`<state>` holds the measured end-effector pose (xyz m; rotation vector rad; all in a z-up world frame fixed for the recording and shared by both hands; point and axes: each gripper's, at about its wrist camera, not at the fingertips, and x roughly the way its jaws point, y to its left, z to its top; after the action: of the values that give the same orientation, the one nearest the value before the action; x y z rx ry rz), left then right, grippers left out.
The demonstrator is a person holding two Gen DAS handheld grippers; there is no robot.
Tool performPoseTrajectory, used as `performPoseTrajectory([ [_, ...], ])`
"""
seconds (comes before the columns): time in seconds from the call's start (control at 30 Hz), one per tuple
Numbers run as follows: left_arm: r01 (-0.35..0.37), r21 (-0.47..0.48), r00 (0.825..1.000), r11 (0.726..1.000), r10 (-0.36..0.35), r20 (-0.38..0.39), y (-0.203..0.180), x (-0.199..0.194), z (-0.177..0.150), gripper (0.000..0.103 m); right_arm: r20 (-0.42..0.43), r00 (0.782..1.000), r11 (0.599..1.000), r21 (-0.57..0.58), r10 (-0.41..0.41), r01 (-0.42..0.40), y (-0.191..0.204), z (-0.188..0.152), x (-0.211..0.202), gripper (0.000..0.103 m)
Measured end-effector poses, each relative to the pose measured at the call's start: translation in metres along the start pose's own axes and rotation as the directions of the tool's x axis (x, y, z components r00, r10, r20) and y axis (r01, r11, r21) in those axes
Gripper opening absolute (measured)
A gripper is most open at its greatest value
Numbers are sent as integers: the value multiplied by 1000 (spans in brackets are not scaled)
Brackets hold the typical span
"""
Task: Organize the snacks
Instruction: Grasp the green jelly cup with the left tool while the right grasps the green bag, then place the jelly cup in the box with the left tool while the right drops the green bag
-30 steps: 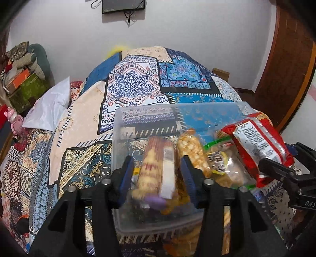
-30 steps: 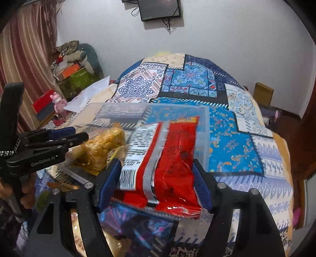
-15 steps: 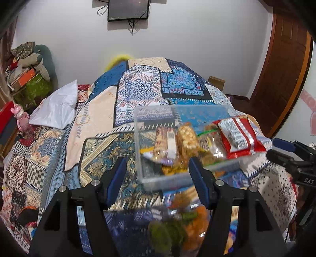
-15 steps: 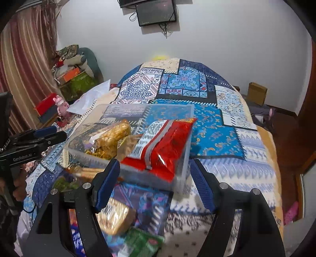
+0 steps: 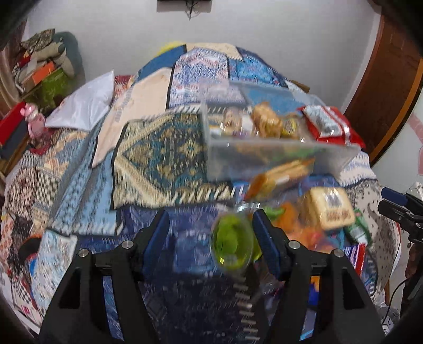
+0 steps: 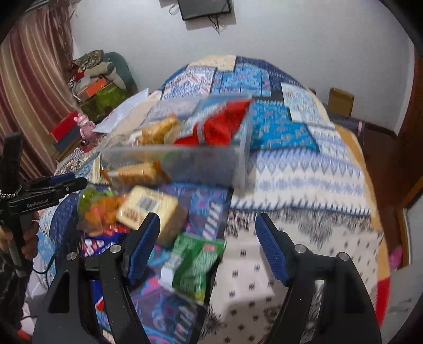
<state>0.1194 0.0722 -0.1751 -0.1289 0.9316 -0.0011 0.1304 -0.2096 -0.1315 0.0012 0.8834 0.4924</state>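
My left gripper [image 5: 211,234] stands open over the patchwork bedspread [image 5: 161,153], nothing pressed between its pads; my right gripper [image 6: 207,244] gapes empty too; one clear bin [image 6: 185,158] mid-bed holds one red packet [image 6: 219,127] and blurred snacks; loose packets [image 6: 148,209] crowd the near edge; one wall screen [image 6: 205,9] hangs above.

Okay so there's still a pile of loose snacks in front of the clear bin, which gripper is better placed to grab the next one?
Probably the left gripper: open, with the green-filled packet partly between its jaws. The right gripper frames mostly bare bedspread.
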Motion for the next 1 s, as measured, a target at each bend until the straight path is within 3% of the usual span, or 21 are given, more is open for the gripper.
performPoseTrajectory([
  [0.23, 28, 20, 1000, 999, -27, -16, -4, 1, -15, 69, -87, 996, 999, 42, 28, -24, 0, -24, 20, 72],
  [0.43, 55, 5, 998, 998, -55, -23, -8, 12, -14, 69, -108, 990, 995, 59, 86, -80, 7, -31, 30, 72],
  [0.57, 73, -12, 996, 997, -74, -40, -9, 22, -11, 69, -108, 991, 997, 37, 75, -71, 12, -33, 35, 72],
  [0.63, 63, -7, 997, 998, -64, -53, -12, 29, -13, 68, -108, 992, 997, 28, 68, -66, 13, -34, 35, 72],
  [0.67, 60, -9, 996, 998, -60, -62, -13, 33, -15, 62, -107, 992, 998, 26, 67, -65, 13, -34, 35, 72],
  [0.73, 54, -6, 997, 999, -54, -54, -15, 36, -19, 57, -101, 993, 998, 26, 60, -58, 13, -35, 34, 66],
  [0.83, 36, 10, 999, 999, -36, -33, -18, 32, -23, 57, -102, 993, 998, 27, 62, -59, 10, -37, 33, 47],
  [1.0, 21, 10, 1000, 1000, -21, -13, -15, 23, -23, 57, -93, 994, 997, 36, 65, -62, 6, -38, 29, 43],
])
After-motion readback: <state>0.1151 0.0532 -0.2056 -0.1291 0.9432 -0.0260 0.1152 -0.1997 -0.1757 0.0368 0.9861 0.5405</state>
